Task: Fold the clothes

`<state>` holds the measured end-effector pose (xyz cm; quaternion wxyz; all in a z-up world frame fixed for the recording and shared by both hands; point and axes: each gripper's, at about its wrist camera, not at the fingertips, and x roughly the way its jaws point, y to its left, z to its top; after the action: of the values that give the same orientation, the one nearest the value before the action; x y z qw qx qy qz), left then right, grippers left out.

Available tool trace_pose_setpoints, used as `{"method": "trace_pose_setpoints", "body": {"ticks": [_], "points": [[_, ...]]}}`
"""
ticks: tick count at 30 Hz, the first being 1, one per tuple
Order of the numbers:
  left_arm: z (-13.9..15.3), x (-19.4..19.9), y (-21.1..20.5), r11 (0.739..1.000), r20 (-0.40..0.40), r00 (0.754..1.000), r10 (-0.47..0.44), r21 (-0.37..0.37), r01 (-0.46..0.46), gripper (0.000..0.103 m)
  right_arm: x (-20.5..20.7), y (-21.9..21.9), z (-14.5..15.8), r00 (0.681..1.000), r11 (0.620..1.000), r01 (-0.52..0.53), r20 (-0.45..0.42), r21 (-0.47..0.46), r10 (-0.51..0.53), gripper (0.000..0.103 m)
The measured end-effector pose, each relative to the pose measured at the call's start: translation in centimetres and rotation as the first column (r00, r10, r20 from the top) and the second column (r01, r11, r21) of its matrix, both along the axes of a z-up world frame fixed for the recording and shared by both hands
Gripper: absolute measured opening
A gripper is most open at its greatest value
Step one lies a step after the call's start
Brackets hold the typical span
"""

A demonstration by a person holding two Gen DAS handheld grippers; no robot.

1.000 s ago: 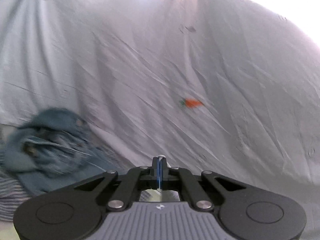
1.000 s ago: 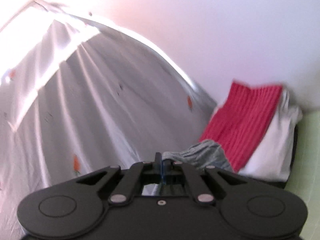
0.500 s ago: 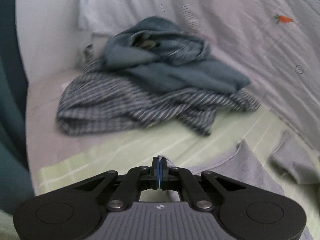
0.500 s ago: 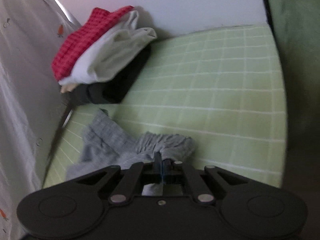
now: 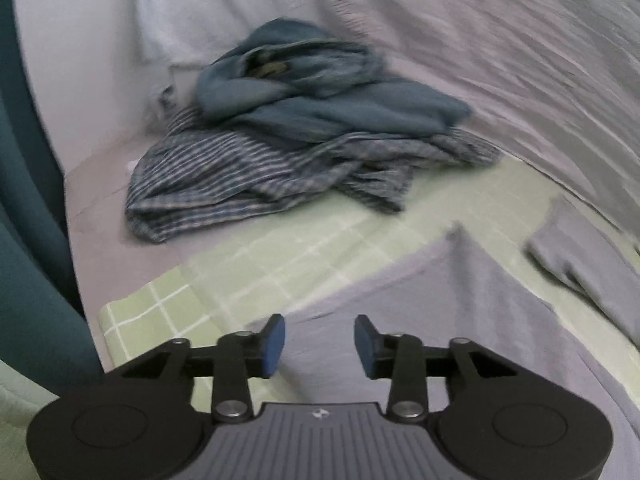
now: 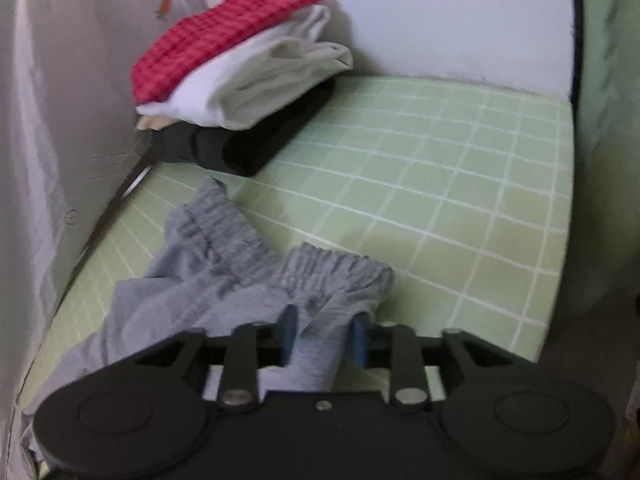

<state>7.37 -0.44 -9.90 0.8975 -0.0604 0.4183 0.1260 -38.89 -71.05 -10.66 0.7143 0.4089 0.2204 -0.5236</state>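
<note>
Grey pants [image 5: 460, 304] lie spread on the green checked mat [image 5: 280, 256]. My left gripper [image 5: 319, 346] is open just above the leg end of the pants, holding nothing. In the right wrist view the elastic waistband of the grey pants [image 6: 240, 264] lies bunched on the mat [image 6: 460, 184]. My right gripper [image 6: 323, 340] is open, with grey cloth lying loose between its blue pads.
A pile of unfolded clothes, a blue garment [image 5: 320, 92] on a striped one [image 5: 256, 172], lies at the far left. A folded stack with a red checked piece [image 6: 208, 44], white cloth [image 6: 256, 88] and black garment [image 6: 256, 140] sits by the wall. A white sheet [image 5: 520, 60] hangs behind.
Both grippers were shut on the grey pants while swinging down to the mat; both have now opened and let the cloth go.
</note>
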Motion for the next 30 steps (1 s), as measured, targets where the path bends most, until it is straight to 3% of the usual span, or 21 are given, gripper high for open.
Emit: {"method": "trace_pose_setpoints", "body": {"ticks": [3, 4, 8, 13, 18, 22, 25, 30], "points": [[0.7, -0.7, -3.9, 0.994, -0.01, 0.996, -0.092, 0.052, 0.093, 0.07, 0.7, -0.5, 0.7, 0.998, 0.999, -0.037, -0.044, -0.014, 0.036, 0.036], [0.7, -1.0, -5.5, 0.989, -0.015, 0.991, -0.131, 0.062, 0.131, 0.072, 0.9, -0.7, 1.0, 0.997, 0.999, -0.049, -0.059, -0.018, 0.048, 0.038], [0.1, -2.5, -12.2, 0.956, -0.049, 0.957, -0.286, 0.046, 0.288, 0.075, 1.4, -1.1, 1.5, 0.988, 0.997, -0.078, -0.134, -0.017, 0.075, 0.052], [-1.8, -4.9, -20.0, 0.902, -0.111, 0.896, -0.43, -0.005, 0.432, 0.076, 1.6, -1.2, 1.9, 0.962, 0.987, -0.155, -0.236, -0.043, 0.141, 0.055], [-3.4, -7.3, -26.5, 0.844, -0.182, 0.826, -0.534, -0.052, 0.534, 0.076, 1.3, -2.2, 1.4, 0.943, 0.973, -0.227, -0.262, -0.048, 0.207, 0.06], [-4.4, -9.0, -29.9, 0.805, -0.214, 0.78, -0.587, -0.055, 0.591, 0.082, 1.2, -3.8, 0.6, 0.944, 0.966, -0.256, -0.225, -0.032, 0.243, 0.063], [-5.2, -9.8, -31.4, 0.803, -0.24, 0.772, -0.589, -0.065, 0.593, 0.084, 1.8, -5.3, 0.2, 0.944, 0.96, -0.281, -0.189, -0.022, 0.272, 0.065], [-6.3, -10.5, -32.6, 0.831, -0.262, 0.795, -0.547, -0.051, 0.555, 0.092, 3.8, -8.5, 0.3, 0.936, 0.94, -0.339, -0.117, -0.039, 0.332, 0.067]]}}
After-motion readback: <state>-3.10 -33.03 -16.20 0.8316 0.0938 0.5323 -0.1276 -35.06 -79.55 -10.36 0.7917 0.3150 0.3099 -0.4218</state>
